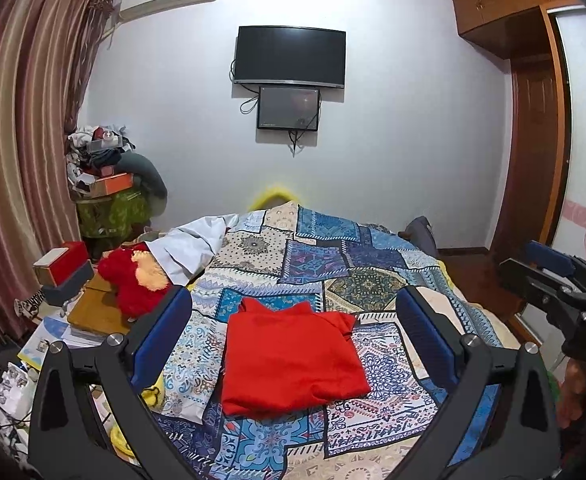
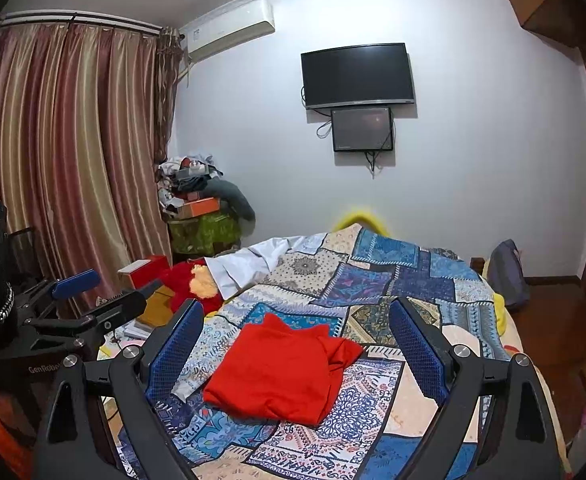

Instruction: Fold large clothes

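Both pairs of fingers are spread wide and hold nothing. From the left wrist view, the left gripper (image 1: 293, 340) hangs above the bed, with its blue-padded fingers (image 1: 161, 332) on each side of the red garment (image 1: 289, 360). The right gripper (image 2: 297, 344) frames the same garment (image 2: 281, 368) in its own view, also above it and not touching it. The garment lies folded into a rough rectangle (one corner at the far right is a little rumpled) on the patchwork bedspread (image 1: 357, 264), near the middle of the bed. A white cloth (image 1: 189, 248) lies further away at the left edge of the bedspread, and beside it is a red plush toy (image 1: 133, 280). On the far wall hangs a dark television (image 1: 289, 56) with a smaller screen (image 1: 288, 108) just under it. Striped curtains (image 2: 65, 152) cover the left side of the room.
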A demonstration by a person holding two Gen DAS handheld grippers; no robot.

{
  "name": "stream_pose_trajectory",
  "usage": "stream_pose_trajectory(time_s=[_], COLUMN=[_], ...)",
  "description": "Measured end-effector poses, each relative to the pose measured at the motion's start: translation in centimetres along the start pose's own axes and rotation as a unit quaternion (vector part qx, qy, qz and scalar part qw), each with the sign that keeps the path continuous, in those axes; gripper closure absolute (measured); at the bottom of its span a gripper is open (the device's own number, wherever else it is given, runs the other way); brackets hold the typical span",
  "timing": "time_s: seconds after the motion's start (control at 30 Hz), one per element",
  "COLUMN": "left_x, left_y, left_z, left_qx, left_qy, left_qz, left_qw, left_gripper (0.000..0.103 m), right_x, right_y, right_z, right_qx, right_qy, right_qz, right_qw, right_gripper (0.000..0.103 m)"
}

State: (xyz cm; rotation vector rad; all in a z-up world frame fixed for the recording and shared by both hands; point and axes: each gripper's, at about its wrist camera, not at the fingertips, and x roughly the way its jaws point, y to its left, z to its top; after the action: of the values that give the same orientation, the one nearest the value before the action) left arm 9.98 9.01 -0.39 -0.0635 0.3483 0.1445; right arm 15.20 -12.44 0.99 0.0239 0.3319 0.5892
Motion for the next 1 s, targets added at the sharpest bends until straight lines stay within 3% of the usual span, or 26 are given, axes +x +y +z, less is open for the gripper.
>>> stream_pose_trajectory(time_s=[1.0], left_x=[0.5], left_y=[0.24], left_z=[0.05], left_qx=[-0.01], left_qy=[0.013], left_qz=[-0.017], left_qw=[0.9997], left_gripper=[0.0], right_x=[0.11], right_y=[-0.33], right_z=[-0.3], right_qx=[0.004], right_qy=[0.006], right_qz=[-0.004], right_qw=[1.0], right_gripper=[0.01])
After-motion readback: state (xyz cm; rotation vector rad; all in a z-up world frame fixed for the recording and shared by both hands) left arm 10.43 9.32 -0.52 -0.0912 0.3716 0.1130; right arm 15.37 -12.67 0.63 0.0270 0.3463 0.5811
